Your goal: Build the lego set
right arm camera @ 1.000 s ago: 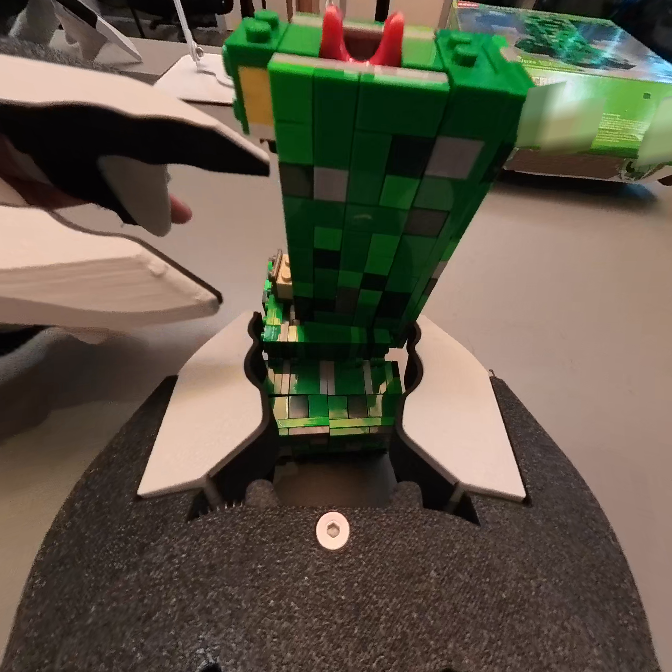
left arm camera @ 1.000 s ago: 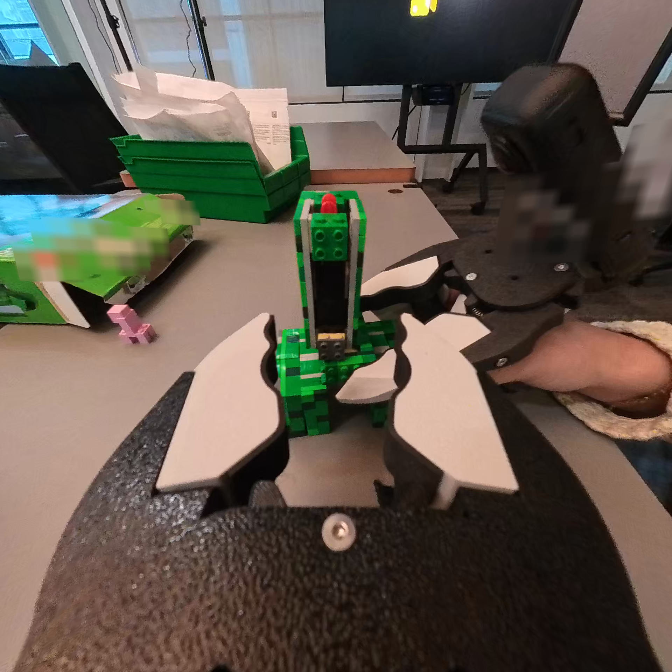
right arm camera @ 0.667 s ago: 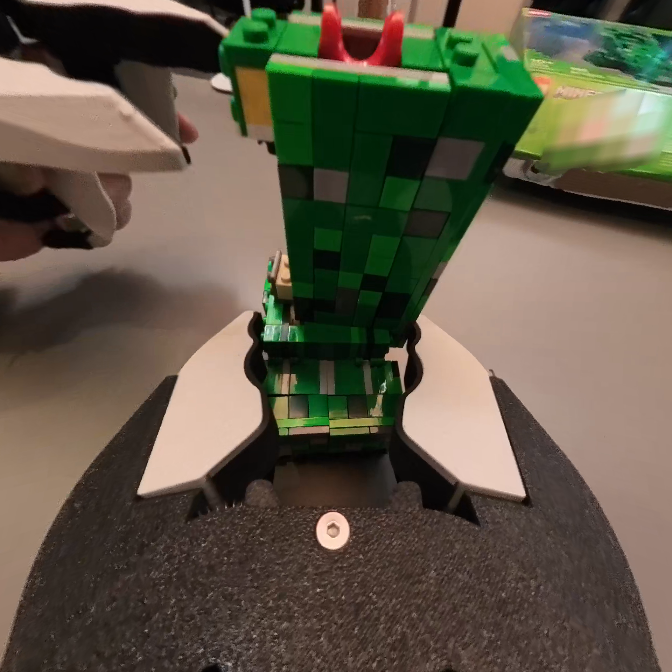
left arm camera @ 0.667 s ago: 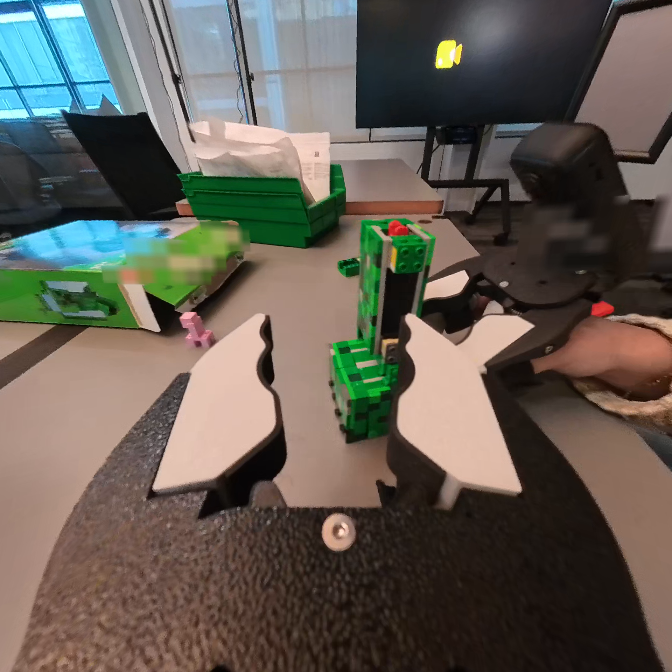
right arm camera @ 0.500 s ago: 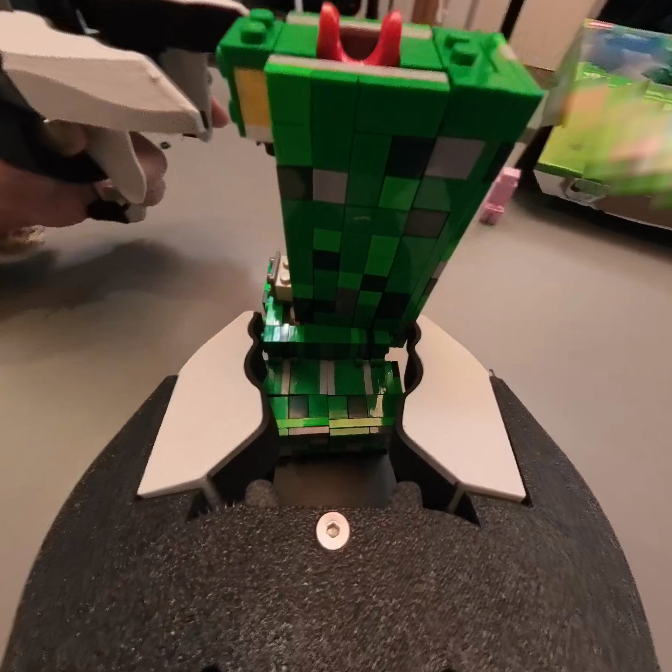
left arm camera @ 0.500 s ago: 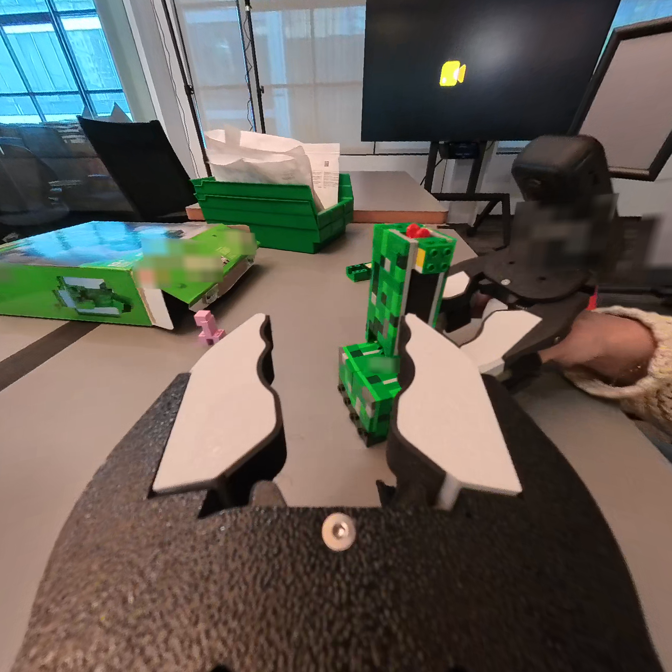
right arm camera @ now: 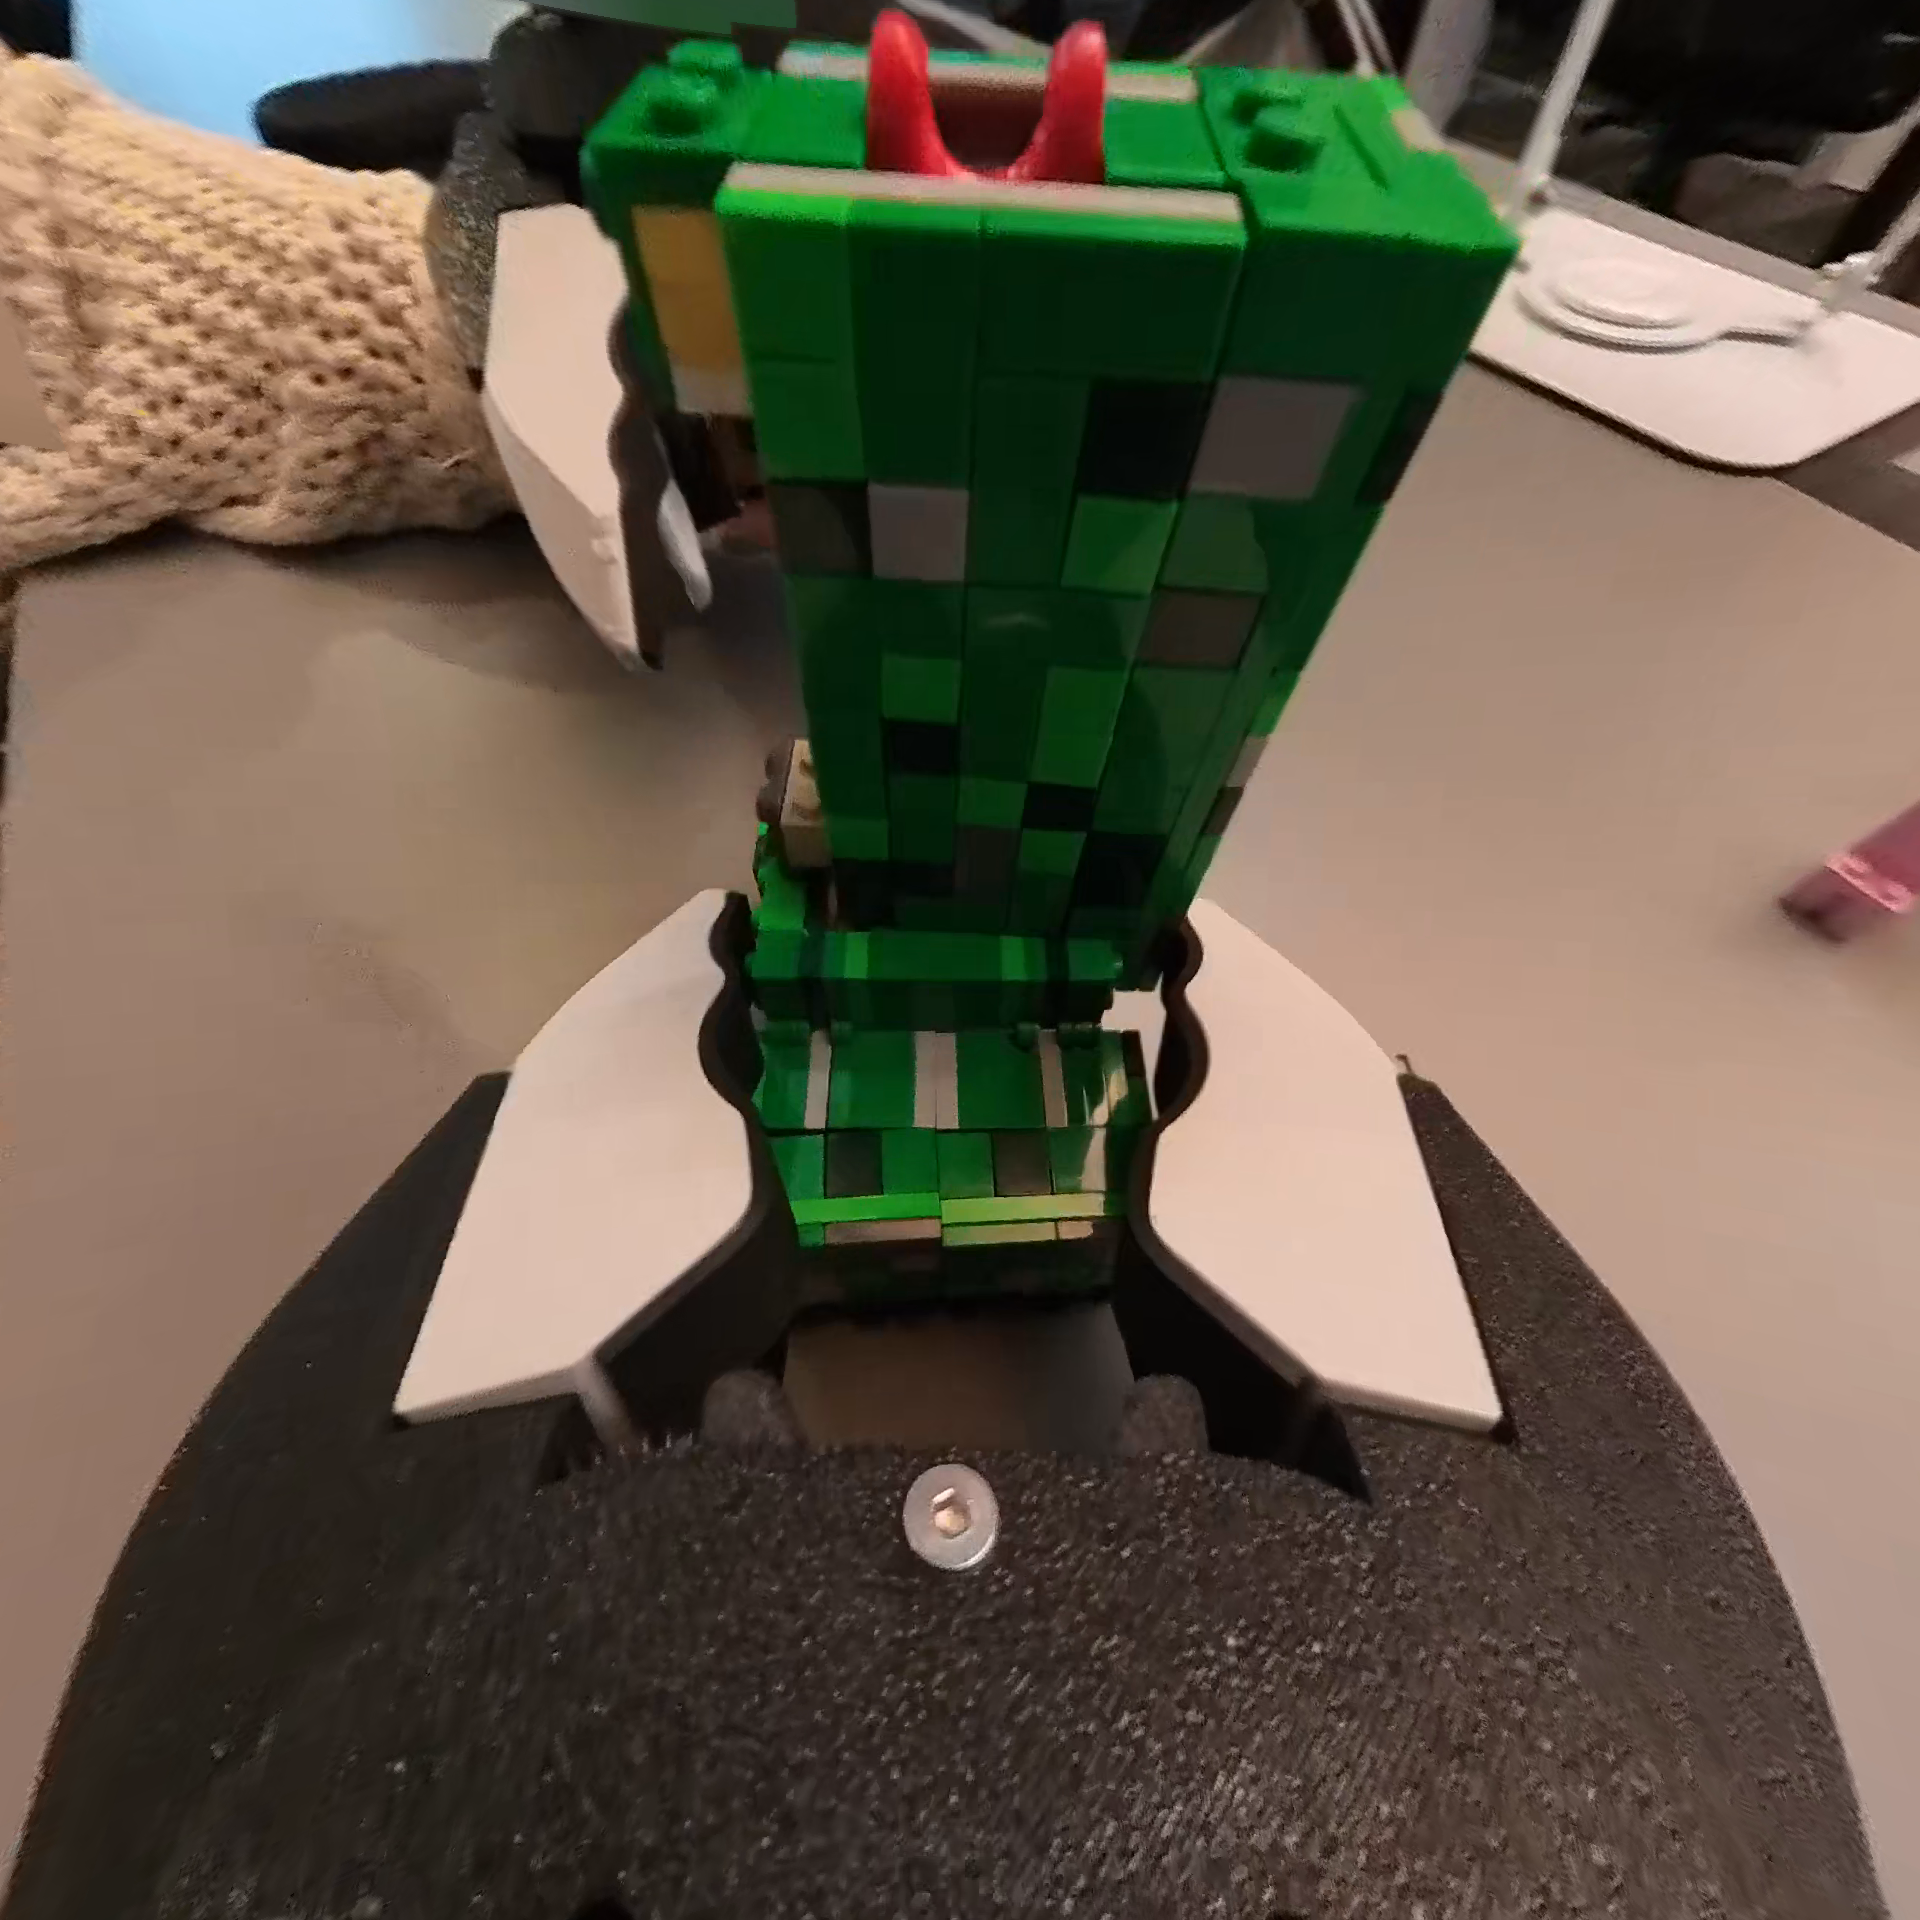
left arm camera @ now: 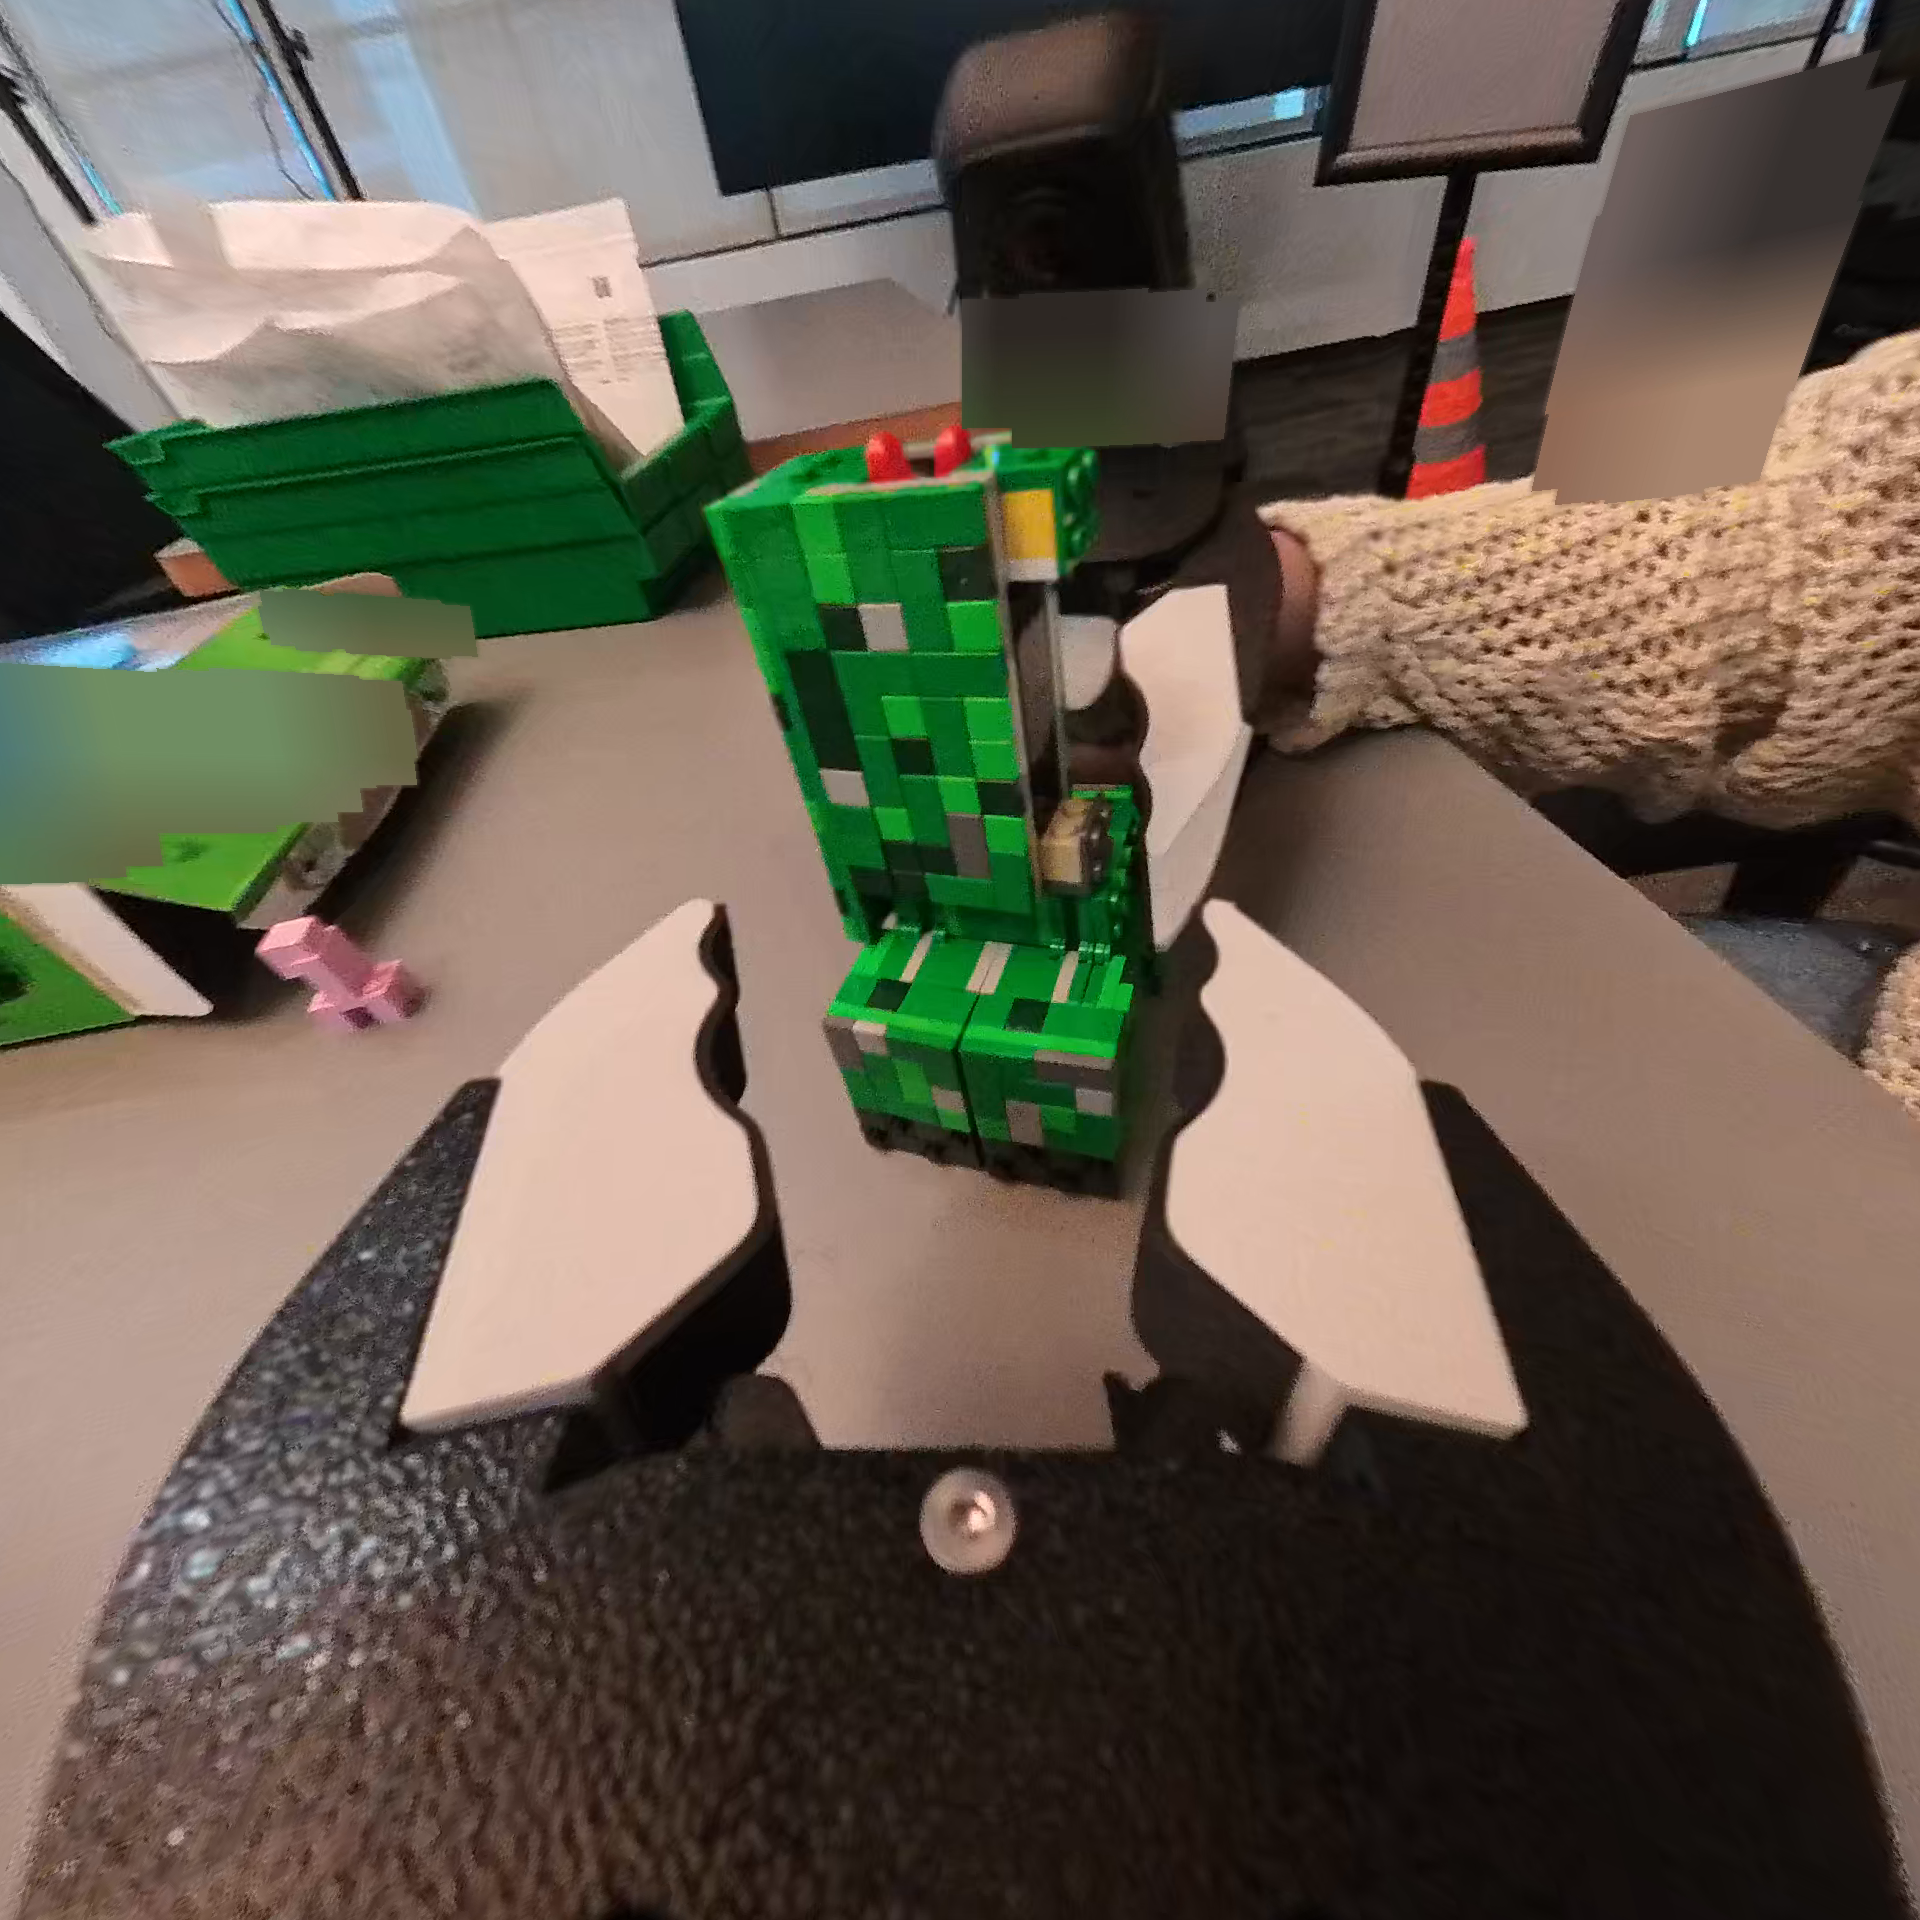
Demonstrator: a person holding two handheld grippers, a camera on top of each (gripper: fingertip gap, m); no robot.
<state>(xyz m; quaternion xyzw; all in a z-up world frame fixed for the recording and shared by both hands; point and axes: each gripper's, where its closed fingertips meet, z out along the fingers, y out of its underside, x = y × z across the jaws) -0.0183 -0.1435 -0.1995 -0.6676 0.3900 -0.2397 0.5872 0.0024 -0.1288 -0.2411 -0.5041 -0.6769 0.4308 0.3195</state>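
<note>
The green lego figure (right arm camera: pixel 997 644) is stood upright on the grey tabletop (left arm camera: pixel 623 790), its blocky base clamped between the fingers of the right hand-held gripper (right arm camera: pixel 951 1049). The left hand-held gripper (left arm camera: pixel 961 1023) is held just before the figure with its fingers spread and nothing between them. The figure appears to be steadied for another piece; a loose part, perhaps the pink piece (left arm camera: pixel 343 977), would have to be fetched next.

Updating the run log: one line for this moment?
right hand-held gripper: shut on green lego figure base | left hand-held gripper: open, empty
</note>
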